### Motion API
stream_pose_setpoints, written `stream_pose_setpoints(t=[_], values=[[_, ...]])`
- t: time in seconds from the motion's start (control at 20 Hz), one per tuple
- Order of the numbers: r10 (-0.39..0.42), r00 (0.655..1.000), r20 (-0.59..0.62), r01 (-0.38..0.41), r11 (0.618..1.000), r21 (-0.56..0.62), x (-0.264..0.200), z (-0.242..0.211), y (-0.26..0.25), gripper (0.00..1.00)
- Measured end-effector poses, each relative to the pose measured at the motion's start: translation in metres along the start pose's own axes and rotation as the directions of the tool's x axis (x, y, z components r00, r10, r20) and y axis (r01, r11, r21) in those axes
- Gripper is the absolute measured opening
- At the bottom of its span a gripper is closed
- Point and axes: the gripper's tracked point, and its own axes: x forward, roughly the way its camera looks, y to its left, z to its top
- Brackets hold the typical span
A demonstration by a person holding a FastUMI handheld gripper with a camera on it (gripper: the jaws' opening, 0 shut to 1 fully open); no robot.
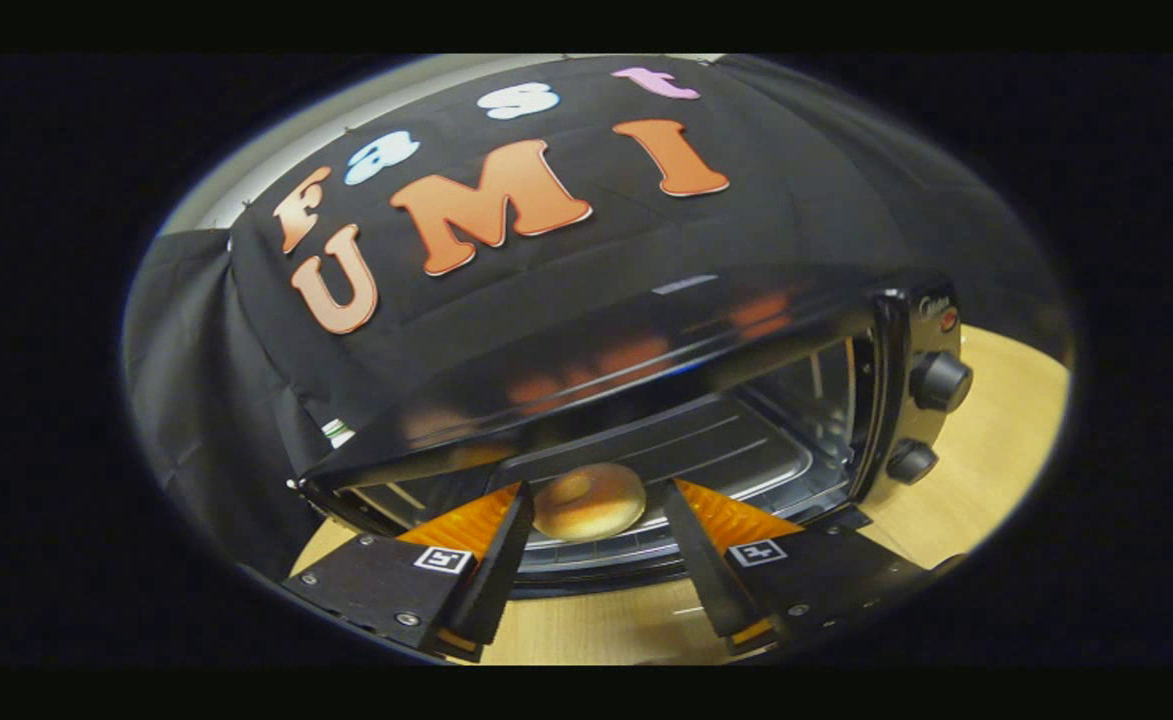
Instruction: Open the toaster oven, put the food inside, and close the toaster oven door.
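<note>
Wooden table (1006, 440); flat bagel (588, 500) between spread fingers (506, 540).

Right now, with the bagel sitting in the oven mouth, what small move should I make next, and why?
Probably draw the gripper straight back. Its fingers stand open either side of the bagel, which seems to rest on the tray inside the toaster oven, so the door can then be closed.

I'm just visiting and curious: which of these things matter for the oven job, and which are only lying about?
Part of the job:
- toaster oven, door open
- bagel on the oven tray, between the fingertips
- gripper, fingers apart, not pressing the bagel

Just there:
- wooden table
- black cloth wall
</note>
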Motion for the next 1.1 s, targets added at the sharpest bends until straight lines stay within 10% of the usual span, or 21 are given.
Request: stream_pose_setpoints(t=[1.1], values=[[0.003,0.944,-0.331,-0.076,0.975,-0.207,-0.174,-0.138,-0.063,0.87]])
